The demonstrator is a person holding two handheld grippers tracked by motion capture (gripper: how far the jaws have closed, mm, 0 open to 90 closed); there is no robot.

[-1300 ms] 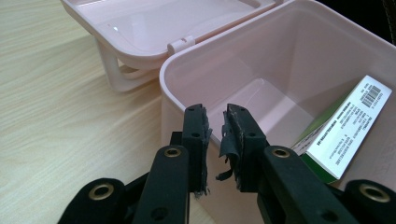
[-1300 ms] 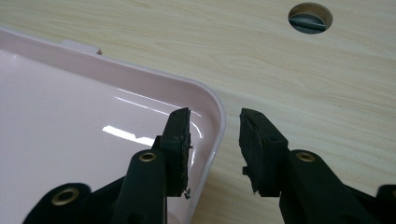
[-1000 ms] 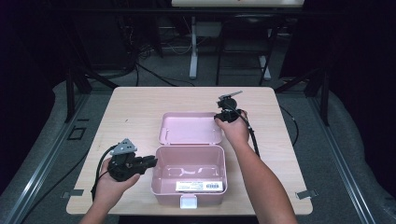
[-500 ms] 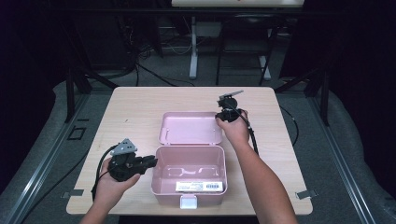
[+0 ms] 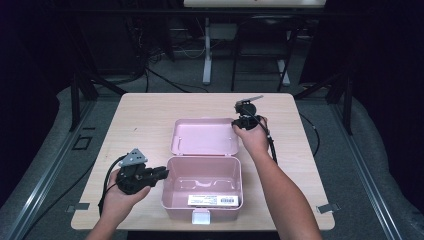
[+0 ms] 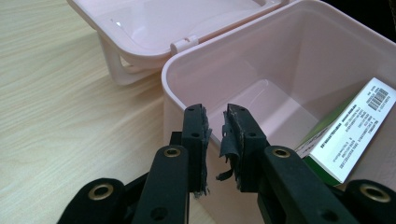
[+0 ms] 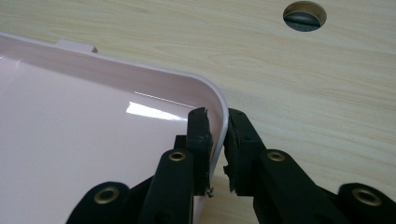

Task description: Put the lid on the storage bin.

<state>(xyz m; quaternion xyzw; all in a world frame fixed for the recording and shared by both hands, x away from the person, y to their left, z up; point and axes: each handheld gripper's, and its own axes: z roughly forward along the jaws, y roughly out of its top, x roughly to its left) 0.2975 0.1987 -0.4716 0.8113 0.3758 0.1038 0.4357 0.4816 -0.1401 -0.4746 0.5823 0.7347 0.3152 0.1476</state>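
Black fingers (image 7: 200, 140) of the right gripper (image 7: 217, 140) pinch the rim of the pink plastic lid (image 7: 93, 140), having just closed on it.
The lid lies open and flat in the middle of the light wooden table (image 5: 140, 115) in the high view, behind the pink plastic box (image 5: 202, 187) near the bottom edge. The left gripper (image 6: 215, 135) sits at the box's left wall, one finger inside and one outside, squeezing the rim. A white and green card (image 6: 355, 135) lies in the box.
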